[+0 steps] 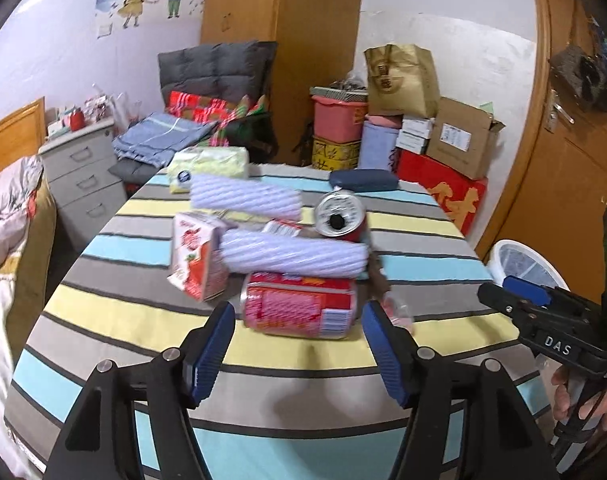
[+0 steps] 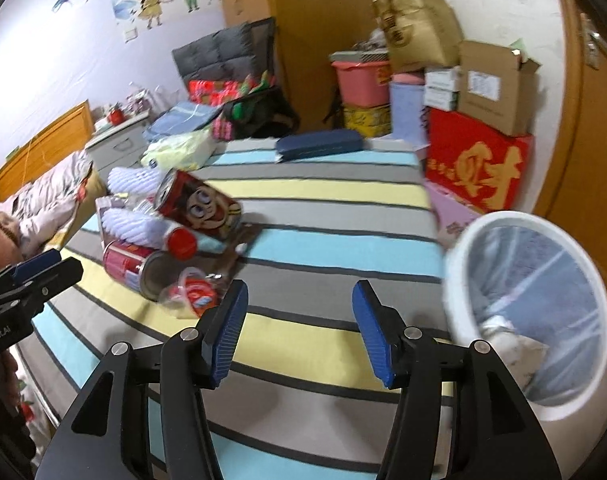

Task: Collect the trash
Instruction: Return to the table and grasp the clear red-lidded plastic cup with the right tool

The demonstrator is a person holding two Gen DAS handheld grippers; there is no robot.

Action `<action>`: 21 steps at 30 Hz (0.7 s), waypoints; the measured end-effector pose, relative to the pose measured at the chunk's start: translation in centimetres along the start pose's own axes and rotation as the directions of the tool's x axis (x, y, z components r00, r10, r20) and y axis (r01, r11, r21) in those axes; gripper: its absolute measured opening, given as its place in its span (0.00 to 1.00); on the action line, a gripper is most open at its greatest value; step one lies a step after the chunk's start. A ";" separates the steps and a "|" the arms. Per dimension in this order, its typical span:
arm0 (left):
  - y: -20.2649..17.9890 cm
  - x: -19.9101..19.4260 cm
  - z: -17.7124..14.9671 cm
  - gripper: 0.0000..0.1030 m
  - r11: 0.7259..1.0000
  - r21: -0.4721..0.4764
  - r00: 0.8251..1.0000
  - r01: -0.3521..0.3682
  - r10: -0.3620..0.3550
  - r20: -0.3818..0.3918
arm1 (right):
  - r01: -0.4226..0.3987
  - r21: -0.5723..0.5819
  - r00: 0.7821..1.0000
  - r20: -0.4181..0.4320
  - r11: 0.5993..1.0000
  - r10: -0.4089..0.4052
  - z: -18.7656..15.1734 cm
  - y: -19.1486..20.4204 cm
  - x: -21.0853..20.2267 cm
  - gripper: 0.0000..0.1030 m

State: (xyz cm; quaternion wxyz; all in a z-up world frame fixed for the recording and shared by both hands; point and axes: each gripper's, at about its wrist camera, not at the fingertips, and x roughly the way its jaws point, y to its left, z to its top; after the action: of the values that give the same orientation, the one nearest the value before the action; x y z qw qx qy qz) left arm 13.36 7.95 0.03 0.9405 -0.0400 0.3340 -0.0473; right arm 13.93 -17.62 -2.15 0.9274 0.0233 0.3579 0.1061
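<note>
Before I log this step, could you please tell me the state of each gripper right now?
Left gripper: open, holding nothing; the red can lies just ahead of it.
Right gripper: open, holding nothing.

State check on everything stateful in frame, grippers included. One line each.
left gripper: open, nothing between its pads
right gripper: open, empty
red drink can: lying on its side
red cartoon-print can: tipped over
red-and-white juice carton: leaning
clear plastic cup: lying on its side
white round trash bin: lined, trash at the bottom
dark blue flat case: closed, lying flat
</note>
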 end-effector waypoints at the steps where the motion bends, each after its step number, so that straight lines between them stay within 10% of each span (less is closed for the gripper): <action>1: 0.4 0.1 -0.1 0.64 1.000 0.000 1.000 -0.001 0.001 -0.002 | -0.012 -0.001 1.000 -0.009 1.000 0.012 0.1 0.5 0.4 0.55; 21: 5.0 3.6 0.1 0.68 0.998 -0.051 0.998 0.022 -0.025 -0.060 | -0.131 -0.192 0.983 -0.151 0.973 0.103 -0.3 7.8 4.7 0.55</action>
State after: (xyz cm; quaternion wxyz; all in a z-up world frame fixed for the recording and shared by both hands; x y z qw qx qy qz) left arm 16.56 12.47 -2.65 0.9280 -0.0663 0.3632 -0.0512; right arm 15.74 -9.05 -4.50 0.8896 -0.0572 0.4077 0.1976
